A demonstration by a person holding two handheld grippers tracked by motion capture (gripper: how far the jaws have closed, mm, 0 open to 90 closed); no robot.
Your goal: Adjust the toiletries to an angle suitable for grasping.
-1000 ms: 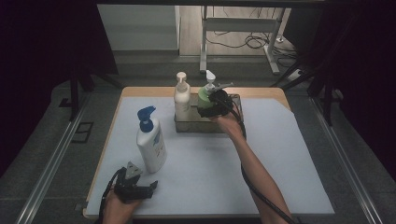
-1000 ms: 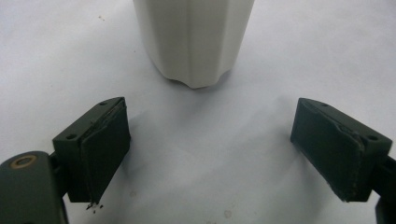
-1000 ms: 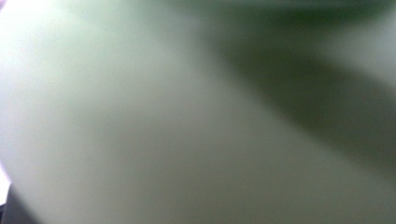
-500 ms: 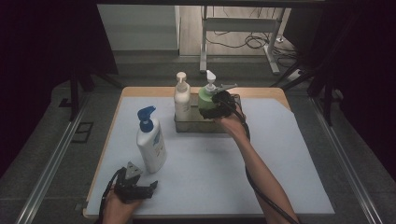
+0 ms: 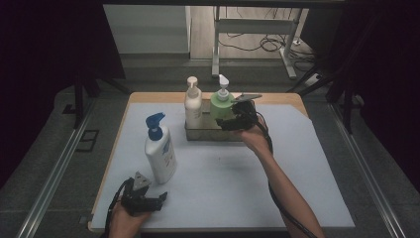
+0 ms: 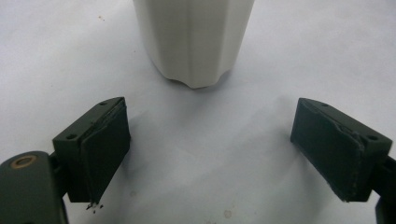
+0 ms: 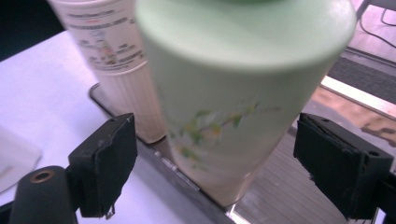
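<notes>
the green bottle [image 7: 233,102] is framed, untouched, between the wide-open jaws of the right hand-held gripper [image 7: 215,172].

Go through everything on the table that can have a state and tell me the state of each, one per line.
Green pump bottle: upright in the metal tray, between the right gripper's open jaws, pads clear.
Cream pump bottle: upright in the tray, beside the green one.
White bottle with blue pump: upright on the table, outside the tray.
Metal tray: flat, holding two bottles.
Right gripper: open.
Left gripper: open, empty.
</notes>
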